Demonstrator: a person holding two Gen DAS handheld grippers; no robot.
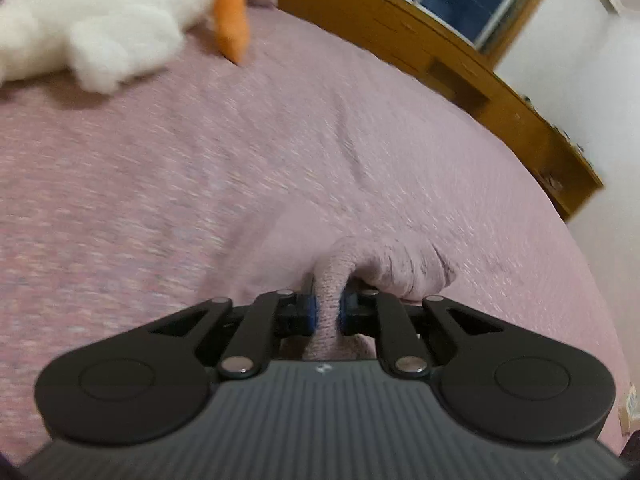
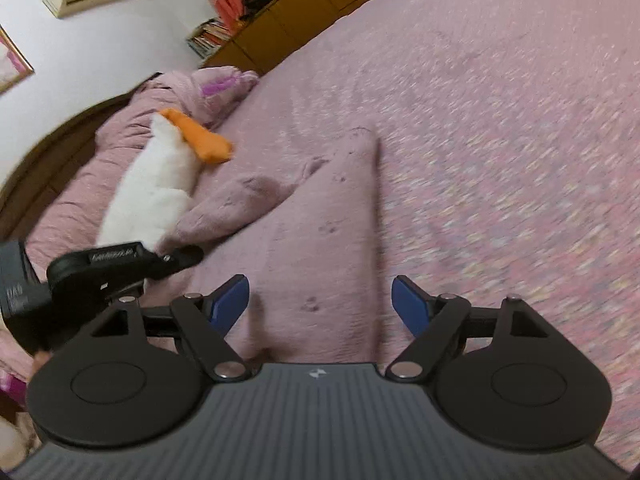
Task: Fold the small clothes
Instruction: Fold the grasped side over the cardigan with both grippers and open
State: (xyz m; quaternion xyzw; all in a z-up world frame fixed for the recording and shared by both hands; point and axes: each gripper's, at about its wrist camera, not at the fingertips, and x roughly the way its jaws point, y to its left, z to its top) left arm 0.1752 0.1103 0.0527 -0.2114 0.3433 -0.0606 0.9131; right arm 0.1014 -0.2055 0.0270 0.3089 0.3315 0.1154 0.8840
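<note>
Clamped on a bunched edge of a pale pink garment [image 1: 336,280], the left gripper [image 1: 326,306] pinches the knit cloth tight between its blue pads, a fold of fabric squeezed up through the narrow gap. Seen from the left wrist, the garment lies on a pink bedspread [image 1: 200,168] of almost the same colour, with a white plush toy [image 1: 92,28] and its orange beak [image 1: 232,20] well beyond, and a wooden bed frame [image 1: 460,68] along the far edge.

From the right wrist, the right gripper [image 2: 320,306] hangs over the same garment [image 2: 320,216] with its jaws wide apart and nothing between the blue pads; no cloth is held on this side. The garment spreads flat below and ahead of it, one sleeve [image 2: 248,196] angled away toward the plush toy [image 2: 156,196]. The left gripper [image 2: 182,258] shows at the left of the view, closed on the garment near that sleeve.

Risks from here, as a judgement: garment and bedspread match so closely that the open gripper could pinch the cover along with the cloth, dragging both. The left grip holds a thick bunch rather than a clean edge, so lifting may skew the fold or let the knit slip free.
</note>
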